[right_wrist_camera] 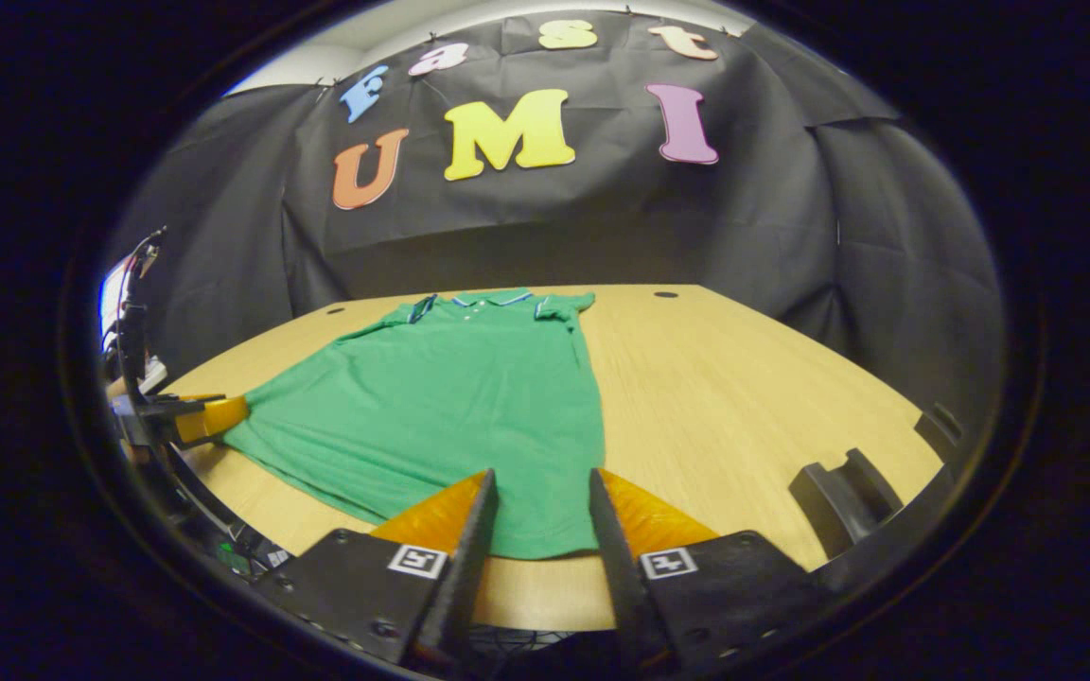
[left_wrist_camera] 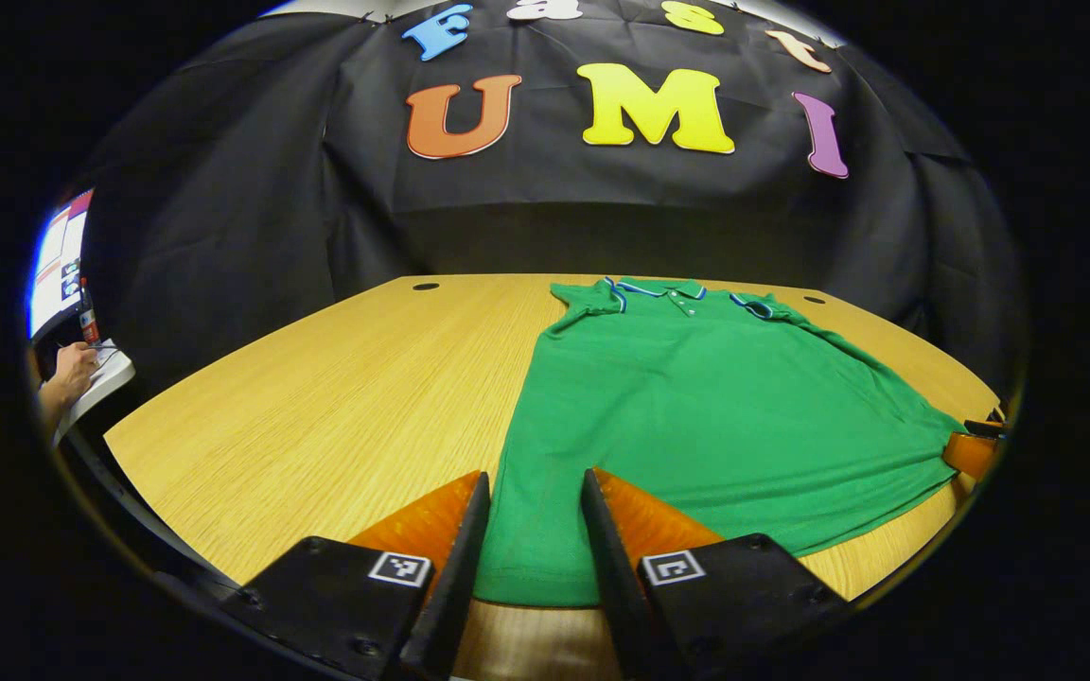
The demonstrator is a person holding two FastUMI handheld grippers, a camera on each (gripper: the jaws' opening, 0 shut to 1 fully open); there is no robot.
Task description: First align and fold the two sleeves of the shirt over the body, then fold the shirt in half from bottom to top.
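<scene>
A green polo shirt (left_wrist_camera: 696,397) lies flat on the wooden table (left_wrist_camera: 365,378), collar toward the booth wall, both short sleeves folded in over the body. My left gripper (left_wrist_camera: 534,487) stands open at the shirt's near left hem corner, with the green cloth showing between its fingers. In the right gripper view the shirt (right_wrist_camera: 450,397) stretches away from my right gripper (right_wrist_camera: 541,482), which is open at the near right hem corner. Each gripper appears in the other's view at the far hem corner: the right gripper (left_wrist_camera: 971,452) and the left gripper (right_wrist_camera: 209,416).
A person's hand (left_wrist_camera: 72,374) rests on papers beside a lit screen (left_wrist_camera: 58,265) off the table's left side. A black holder (right_wrist_camera: 838,492) sits at the table's near right edge. Bare wood (right_wrist_camera: 744,378) flanks the shirt. Black cloth backs the table.
</scene>
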